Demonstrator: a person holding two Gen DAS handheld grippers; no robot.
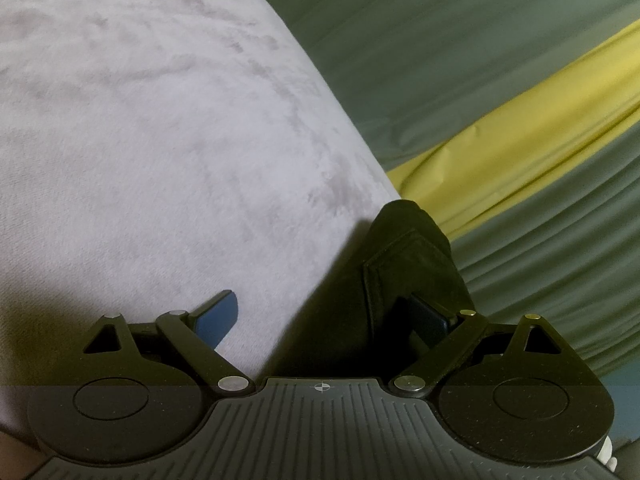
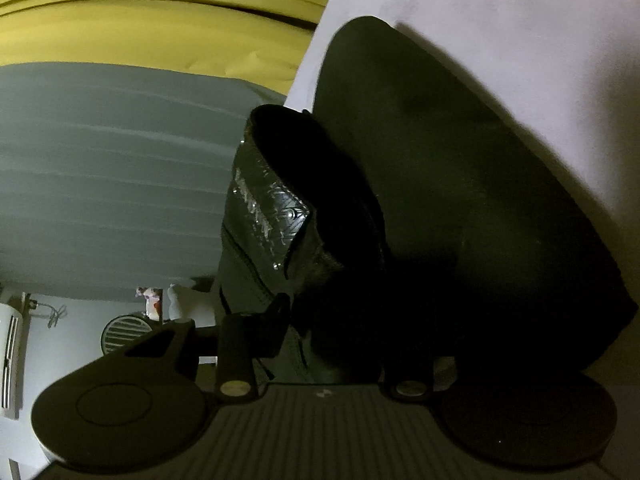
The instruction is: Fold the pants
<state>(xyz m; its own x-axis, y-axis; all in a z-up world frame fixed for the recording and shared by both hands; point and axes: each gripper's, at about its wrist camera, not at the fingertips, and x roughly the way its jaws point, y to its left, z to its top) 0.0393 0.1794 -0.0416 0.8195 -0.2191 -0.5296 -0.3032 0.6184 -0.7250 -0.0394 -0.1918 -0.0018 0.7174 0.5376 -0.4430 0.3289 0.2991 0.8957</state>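
Left wrist view: the left gripper (image 1: 324,316) is spread wide, its blue fingers (image 1: 218,314) far apart. Black pants (image 1: 404,256), velvety with a stitched pocket seam, lie on a pale lilac-grey cushion (image 1: 160,140), at its edge beside green and yellow drapery (image 1: 520,120).

Right wrist view: the right gripper (image 2: 324,320) is clamped on the pants' (image 2: 440,200) bunched dark fabric. A glossy embossed label (image 2: 272,208) near the cushion (image 2: 540,40) edge bears writing too blurred to read.

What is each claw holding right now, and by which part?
Left claw is open, holding nothing. Right claw looks shut on the black pants, near the waistband.
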